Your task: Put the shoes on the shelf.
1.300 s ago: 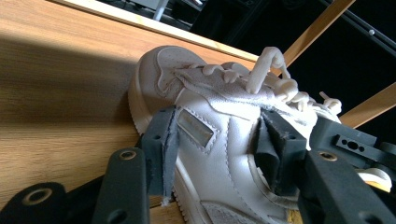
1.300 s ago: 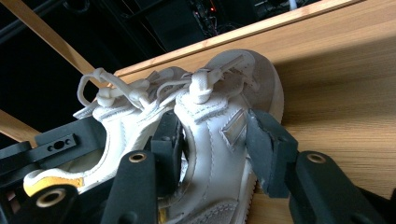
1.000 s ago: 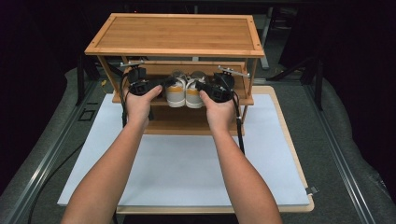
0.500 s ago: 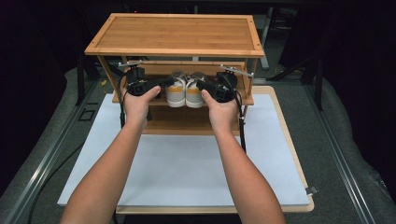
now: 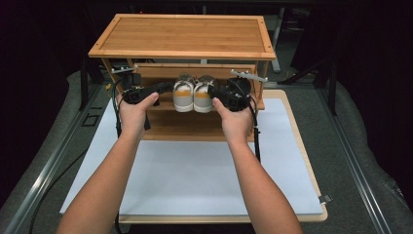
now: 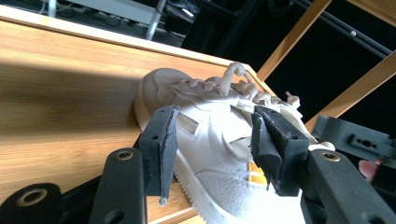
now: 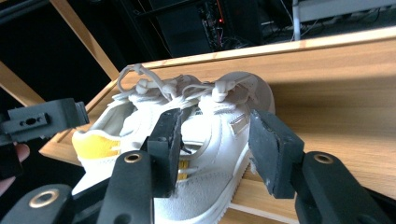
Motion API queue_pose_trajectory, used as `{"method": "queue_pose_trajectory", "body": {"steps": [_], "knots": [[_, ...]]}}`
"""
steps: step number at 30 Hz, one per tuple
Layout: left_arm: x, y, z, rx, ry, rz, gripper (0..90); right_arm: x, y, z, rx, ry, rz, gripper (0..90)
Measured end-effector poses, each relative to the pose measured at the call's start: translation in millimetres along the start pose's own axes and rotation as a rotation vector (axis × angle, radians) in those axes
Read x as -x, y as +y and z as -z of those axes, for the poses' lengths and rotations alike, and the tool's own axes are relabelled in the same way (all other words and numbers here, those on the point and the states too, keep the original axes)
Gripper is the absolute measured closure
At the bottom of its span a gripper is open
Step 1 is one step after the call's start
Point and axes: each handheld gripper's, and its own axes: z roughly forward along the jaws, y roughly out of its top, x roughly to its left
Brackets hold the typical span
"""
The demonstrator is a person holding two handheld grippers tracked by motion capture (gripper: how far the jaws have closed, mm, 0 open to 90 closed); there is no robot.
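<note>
- My left gripper (image 6: 212, 144) has its jaws spread. They have just been closing a little, with the left shoe (image 6: 196, 93) framed between the pads, and I see no pad pressing on it.
- My right gripper (image 7: 215, 140) is spread as well. The right shoe (image 7: 233, 88) sits just ahead between its pads, also ungripped.
- Both shoes stand side by side on the middle shelf (image 5: 160, 105) of the bamboo rack (image 5: 185, 36), heels towards me, one gripper at each outer flank.
- Risk: I judge that if one side closes before the other, that shoe may get shoved into its neighbour and both may slide along the smooth wood.
- Risk: the pads meet soft upper and loose laces. A shallow pinch could catch only a lace or crumple the side, and the shoe could tip when lifted.
- Risk: the rack's top board hangs low over the pair. Lifting straight up could knock a gripper or a shoe against it, so I would draw outward over the white mat (image 5: 195, 170).
- The high view gives me the layout: both arms, the pair centred and the rack's posts.
- The gripper views give what it cannot: the gap between pad and shoe, the laces and the yellow heel patch.
</note>
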Motion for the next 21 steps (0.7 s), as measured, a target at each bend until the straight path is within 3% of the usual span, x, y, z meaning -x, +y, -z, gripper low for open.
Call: {"method": "queue_pose_trajectory", "body": {"steps": [8,14,17,21], "knots": [[-1.2,-7.4,9.1,0.031,-0.042,0.006,57.8,-0.4,-3.6,11.9,0.017,-0.033,0.062,53.0],[-3.2,-15.5,4.5,0.005,-0.023,-0.016,68.8,8.9,-14.4,9.1,0.016,-0.034,0.034,64.5],[-6.9,-20.1,-1.7,-0.014,-0.014,-0.005,74.5,14.1,-19.3,4.6,-0.001,-0.035,0.014,72.6],[-9.1,-25.4,-8.3,-0.042,-0.011,-0.012,79.3,20.9,-24.0,-0.9,-0.007,-0.003,-0.023,79.3]]}}
